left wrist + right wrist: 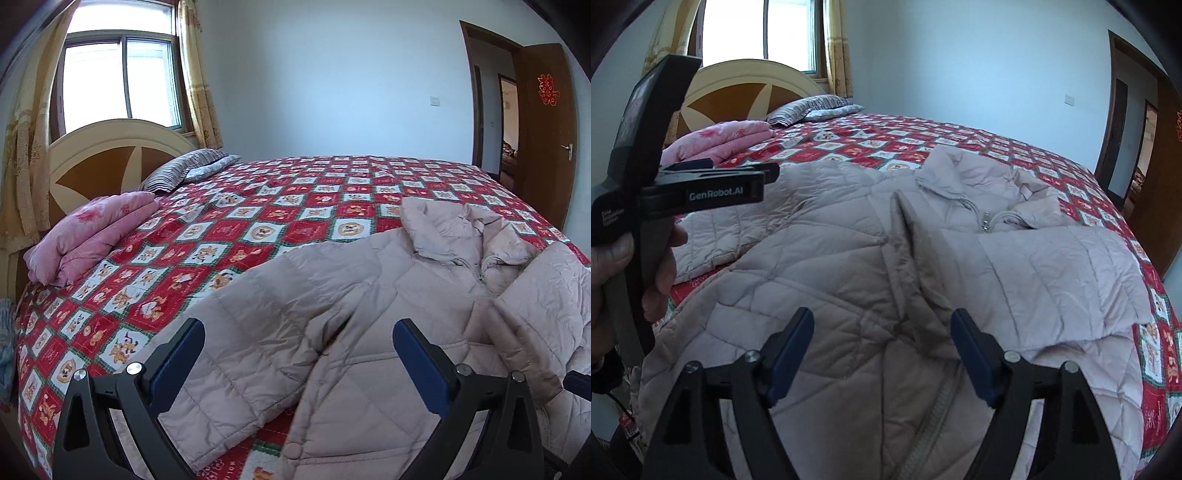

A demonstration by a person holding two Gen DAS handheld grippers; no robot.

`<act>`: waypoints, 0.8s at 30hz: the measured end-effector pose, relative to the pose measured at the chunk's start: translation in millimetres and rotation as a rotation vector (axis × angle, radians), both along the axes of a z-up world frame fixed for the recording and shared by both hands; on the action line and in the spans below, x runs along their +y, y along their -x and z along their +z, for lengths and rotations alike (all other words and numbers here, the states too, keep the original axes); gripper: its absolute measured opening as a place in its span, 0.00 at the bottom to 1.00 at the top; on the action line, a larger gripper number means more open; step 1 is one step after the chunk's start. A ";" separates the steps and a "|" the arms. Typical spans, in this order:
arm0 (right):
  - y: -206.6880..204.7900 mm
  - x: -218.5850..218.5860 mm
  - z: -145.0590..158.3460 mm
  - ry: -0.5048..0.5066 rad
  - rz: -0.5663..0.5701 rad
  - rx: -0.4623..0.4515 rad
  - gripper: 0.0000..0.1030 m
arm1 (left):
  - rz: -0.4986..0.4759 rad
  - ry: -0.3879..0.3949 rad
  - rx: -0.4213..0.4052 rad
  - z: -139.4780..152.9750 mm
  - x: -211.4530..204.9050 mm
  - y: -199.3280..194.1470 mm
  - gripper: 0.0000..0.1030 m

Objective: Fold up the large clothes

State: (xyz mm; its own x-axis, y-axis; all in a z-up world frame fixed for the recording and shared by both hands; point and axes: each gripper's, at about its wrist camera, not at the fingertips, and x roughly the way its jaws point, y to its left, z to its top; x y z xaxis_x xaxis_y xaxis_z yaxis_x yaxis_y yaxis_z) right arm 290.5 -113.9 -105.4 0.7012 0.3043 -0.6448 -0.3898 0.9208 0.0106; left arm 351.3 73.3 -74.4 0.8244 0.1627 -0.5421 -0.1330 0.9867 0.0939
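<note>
A pale pink quilted down jacket (369, 314) lies face up on the bed, collar toward the far side, zipper partly open. Its right sleeve (1052, 273) is folded across the chest. Its left sleeve (236, 332) stretches out to the left. My left gripper (299, 343) is open and empty, hovering just above that left sleeve. My right gripper (882, 336) is open and empty above the jacket's front (849, 295). The left gripper also shows at the left of the right wrist view (738, 177), held in a hand.
The bed carries a red and white patchwork cover (295, 206). A folded pink quilt (92, 232) and striped pillows (184, 170) lie by the headboard (110, 147). A window with curtains (118, 81) is behind. An open wooden door (546, 129) stands at the right.
</note>
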 end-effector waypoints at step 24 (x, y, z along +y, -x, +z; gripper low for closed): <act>18.3 -84.6 -47.2 -0.105 -0.214 0.081 0.84 | -0.299 -0.035 0.098 -25.8 -91.2 -10.0 0.04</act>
State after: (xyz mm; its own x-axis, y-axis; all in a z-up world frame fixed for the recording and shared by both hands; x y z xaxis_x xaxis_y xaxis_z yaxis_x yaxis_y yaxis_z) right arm 272.2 -198.5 -152.6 0.7043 0.2226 -0.6741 -0.1800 0.9745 0.1337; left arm 361.4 -17.9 -100.3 0.7824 -0.0590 -0.6200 0.1740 0.9766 0.1266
